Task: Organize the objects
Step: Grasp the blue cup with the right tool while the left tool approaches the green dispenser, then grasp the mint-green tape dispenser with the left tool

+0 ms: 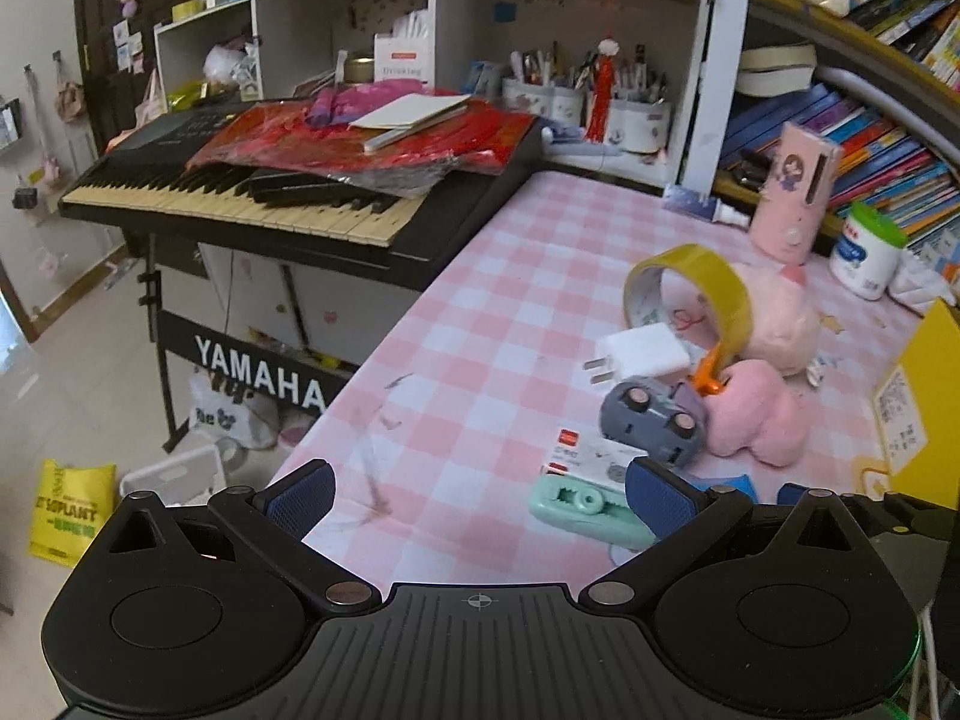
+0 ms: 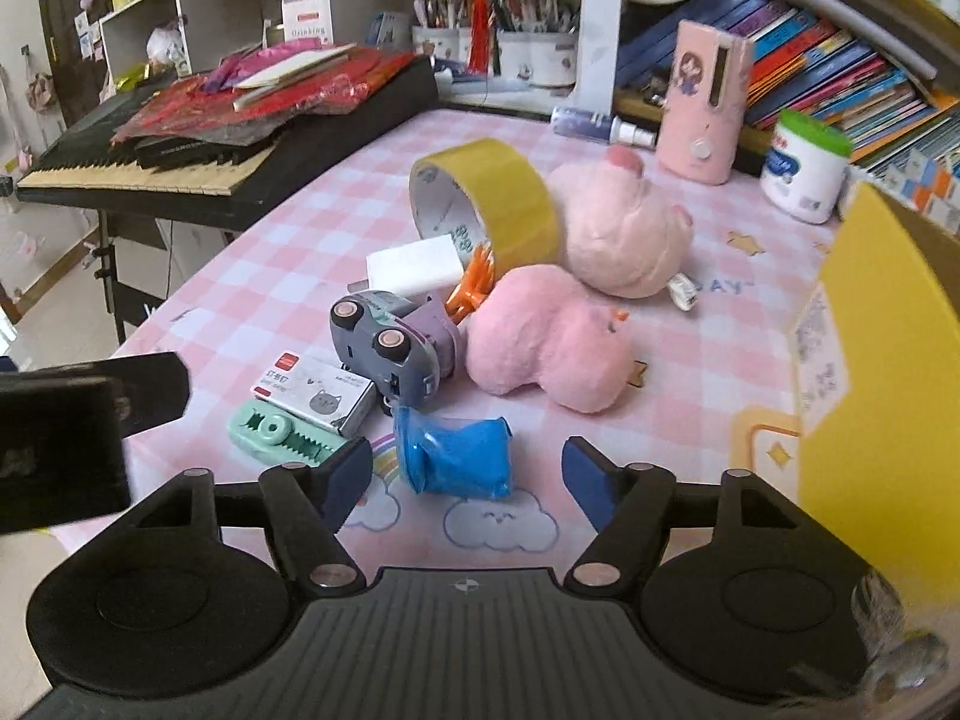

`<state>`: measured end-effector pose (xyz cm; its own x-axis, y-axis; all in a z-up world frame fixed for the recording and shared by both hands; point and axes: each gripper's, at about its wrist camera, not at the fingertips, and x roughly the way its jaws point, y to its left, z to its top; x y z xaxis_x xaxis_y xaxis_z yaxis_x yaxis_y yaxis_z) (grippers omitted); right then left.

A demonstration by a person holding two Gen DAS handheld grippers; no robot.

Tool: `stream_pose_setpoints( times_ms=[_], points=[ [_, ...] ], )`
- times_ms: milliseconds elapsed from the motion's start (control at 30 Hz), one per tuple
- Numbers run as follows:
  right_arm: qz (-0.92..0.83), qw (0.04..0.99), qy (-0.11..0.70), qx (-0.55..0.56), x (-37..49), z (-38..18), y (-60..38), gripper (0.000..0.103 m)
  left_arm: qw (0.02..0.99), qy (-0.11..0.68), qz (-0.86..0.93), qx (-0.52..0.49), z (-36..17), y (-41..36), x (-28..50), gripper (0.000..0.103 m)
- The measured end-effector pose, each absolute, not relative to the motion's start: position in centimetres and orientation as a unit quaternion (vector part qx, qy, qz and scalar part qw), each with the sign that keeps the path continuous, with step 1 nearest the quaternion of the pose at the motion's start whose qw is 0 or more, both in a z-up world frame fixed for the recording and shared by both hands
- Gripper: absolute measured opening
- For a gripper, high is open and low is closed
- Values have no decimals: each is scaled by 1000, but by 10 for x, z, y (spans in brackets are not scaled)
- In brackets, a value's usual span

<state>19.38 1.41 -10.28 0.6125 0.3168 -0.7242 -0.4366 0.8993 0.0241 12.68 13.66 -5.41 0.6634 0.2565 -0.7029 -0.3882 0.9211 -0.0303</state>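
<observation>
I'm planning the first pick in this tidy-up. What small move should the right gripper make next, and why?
Probably ease the right gripper forward and down over the blue pouch: its jaws are open and empty, and the pouch lies nearest, just ahead between them, apart from the toy car.

Both cameras sit low at the table's [image 1: 480, 312] near edge, facing the shelves; the left stands further left. Both catch the tape [image 1: 690, 294] [image 2: 486, 198] pile.

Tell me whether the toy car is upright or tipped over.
Tipped over: the toy car lies on its side, wheels facing sideways and up, not on the table.
</observation>
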Motion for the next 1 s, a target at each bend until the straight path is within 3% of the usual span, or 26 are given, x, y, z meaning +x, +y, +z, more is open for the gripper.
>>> stream_pose_setpoints(
  times_ms=[100, 200, 433, 767, 1000],
  points=[
    [220, 886, 400, -83, 203, -112, 19, 57, 904, 377, 179, -88, -58, 137, 131, 103],
    [232, 881, 405, -83, 207, -115, 20, 41, 902, 389, 169, -84, -62, 136, 137, 103],
    [211, 906, 358, -84, 206, -92, 0, 40, 905, 382, 147, -116, -64, 137, 150, 103],
    [165, 927, 336, -31, 215, -72, -35, 40, 892, 442, 82, -43, -94, 106, 180, 101],
    [174, 924, 339, -14, 213, -67, -40, 40, 887, 457, 59, -15, -110, 103, 188, 81]
  ],
)
